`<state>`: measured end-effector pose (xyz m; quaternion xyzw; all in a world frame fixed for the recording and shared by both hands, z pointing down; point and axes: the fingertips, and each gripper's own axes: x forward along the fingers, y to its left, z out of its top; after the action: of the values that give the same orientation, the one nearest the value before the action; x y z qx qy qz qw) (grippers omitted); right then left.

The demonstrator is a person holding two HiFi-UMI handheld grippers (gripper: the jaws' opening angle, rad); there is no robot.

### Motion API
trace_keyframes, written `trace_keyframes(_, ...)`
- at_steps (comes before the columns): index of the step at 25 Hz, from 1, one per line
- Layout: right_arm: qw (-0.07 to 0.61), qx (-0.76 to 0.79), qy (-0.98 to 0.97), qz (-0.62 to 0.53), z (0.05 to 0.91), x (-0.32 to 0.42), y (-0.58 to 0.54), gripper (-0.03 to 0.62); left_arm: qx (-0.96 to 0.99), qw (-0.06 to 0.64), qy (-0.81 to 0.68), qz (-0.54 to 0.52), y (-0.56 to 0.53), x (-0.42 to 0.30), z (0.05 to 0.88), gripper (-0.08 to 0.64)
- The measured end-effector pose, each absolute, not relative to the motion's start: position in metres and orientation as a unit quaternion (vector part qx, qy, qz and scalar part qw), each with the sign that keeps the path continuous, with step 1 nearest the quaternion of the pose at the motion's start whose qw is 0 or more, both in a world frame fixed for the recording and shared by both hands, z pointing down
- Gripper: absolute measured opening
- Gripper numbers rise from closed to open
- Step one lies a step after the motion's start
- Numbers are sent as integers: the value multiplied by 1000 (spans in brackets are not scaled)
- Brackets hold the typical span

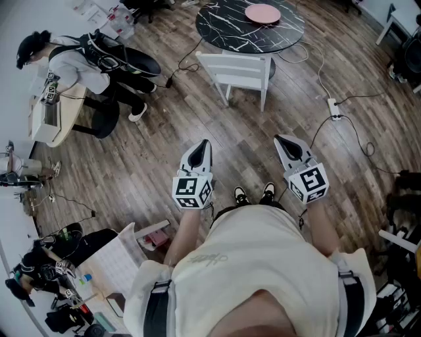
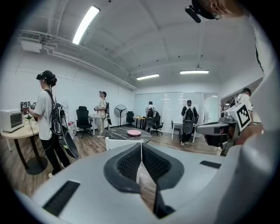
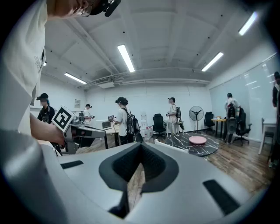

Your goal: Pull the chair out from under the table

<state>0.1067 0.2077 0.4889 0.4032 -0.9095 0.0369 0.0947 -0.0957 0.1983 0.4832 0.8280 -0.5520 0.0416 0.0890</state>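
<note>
The room has a brown wooden floor (image 1: 145,158). A round black marble desk (image 1: 220,29) holds a flat pink plate (image 1: 262,12). The white wooden chair (image 1: 237,69) stands pushed up to the desk's near edge. The left hand-held gripper (image 1: 204,145) and right hand-held gripper (image 1: 280,140) are closed tight on nothing, well apart from the chair.

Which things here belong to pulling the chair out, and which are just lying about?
Job:
white chair
black marble table
left tool and right tool, both shut and empty

Lying about:
pink plate on the table
power strip on the floor
</note>
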Motion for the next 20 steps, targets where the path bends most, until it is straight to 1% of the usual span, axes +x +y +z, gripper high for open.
trace_keyframes(6, 88, 405, -909, 41, 493, 111, 209, 5, 825, 97, -555, 40, 203, -91, 491, 21)
trace_keyframes(9, 96, 422, -900, 45, 497, 116, 201, 5, 828, 95, -551, 36, 200, -90, 488, 20)
trace_keyframes(20, 98, 458, -881, 64, 504, 99, 186, 5, 831, 97, -547, 24, 191, -134, 488, 21)
